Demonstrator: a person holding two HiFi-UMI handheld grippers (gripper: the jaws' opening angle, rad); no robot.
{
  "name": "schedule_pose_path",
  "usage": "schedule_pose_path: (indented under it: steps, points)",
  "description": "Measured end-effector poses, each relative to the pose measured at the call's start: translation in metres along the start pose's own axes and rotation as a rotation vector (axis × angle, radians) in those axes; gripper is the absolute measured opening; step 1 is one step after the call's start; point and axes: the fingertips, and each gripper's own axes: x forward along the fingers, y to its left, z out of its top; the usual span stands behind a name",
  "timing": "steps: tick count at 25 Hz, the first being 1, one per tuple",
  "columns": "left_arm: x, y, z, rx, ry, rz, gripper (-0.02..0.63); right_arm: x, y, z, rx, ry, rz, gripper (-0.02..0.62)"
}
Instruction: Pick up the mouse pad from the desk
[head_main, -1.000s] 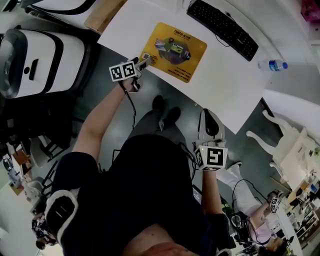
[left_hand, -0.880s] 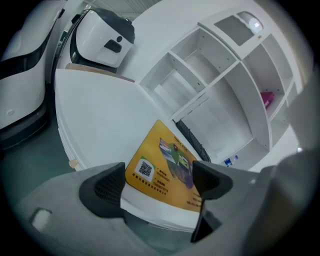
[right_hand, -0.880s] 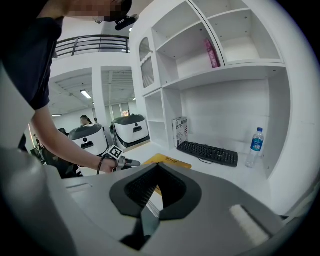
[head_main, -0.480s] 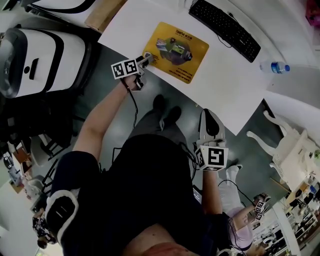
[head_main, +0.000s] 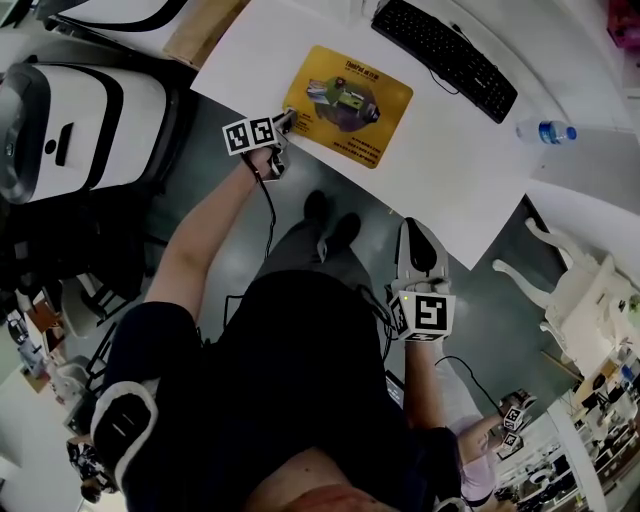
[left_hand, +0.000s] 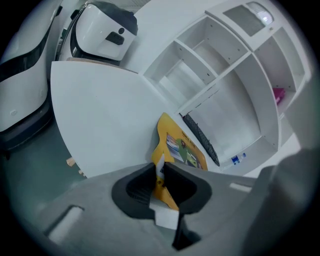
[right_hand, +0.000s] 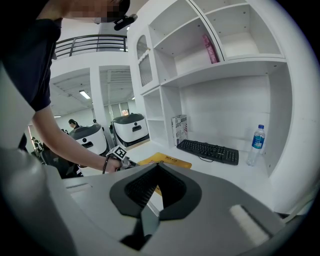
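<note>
— Closest to the body, what's the right gripper (head_main: 415, 238) doing?

— It hangs off the front edge of the desk (head_main: 450, 180), over the floor (head_main: 230, 250). Its jaws are together, with nothing between them.

— And the left gripper (head_main: 287, 120)?

— It's out at arm's length at the desk's near edge. Its jaws are closing, and the gap is down to a sliver with a corner of the mouse pad (head_main: 348, 103) caught in it. The pads press on that corner from both sides.

— So where is the pad itself?

— It's on the desk, close to the front edge. It's yellow, with a printed picture in the middle. The pinched corner curls up a little between the jaws, and the rest lies flat on the white top.

— What's behind it?

— There's a black keyboard (head_main: 445, 58) just beyond the pad, apart from it, with its cable trailing along the desk. Further along stands a water bottle (right_hand: 256, 145) with a blue cap and label, upright near the wall.

— And past that?

— White shelves (right_hand: 220, 67) rise behind the desk.
</note>
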Motion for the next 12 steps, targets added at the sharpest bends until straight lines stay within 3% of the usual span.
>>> schedule_pose_path:
  steps: [7, 12]
  points:
    - [0.000, -0.008, 0.001, 0.050, -0.002, -0.008, 0.020, -0.001, -0.001, 0.000, 0.001, -0.001, -0.009, -0.002]
    - [-0.011, -0.029, 0.008, 0.189, -0.019, -0.023, 0.018, -0.001, 0.003, 0.002, -0.012, -0.009, -0.008, -0.002]
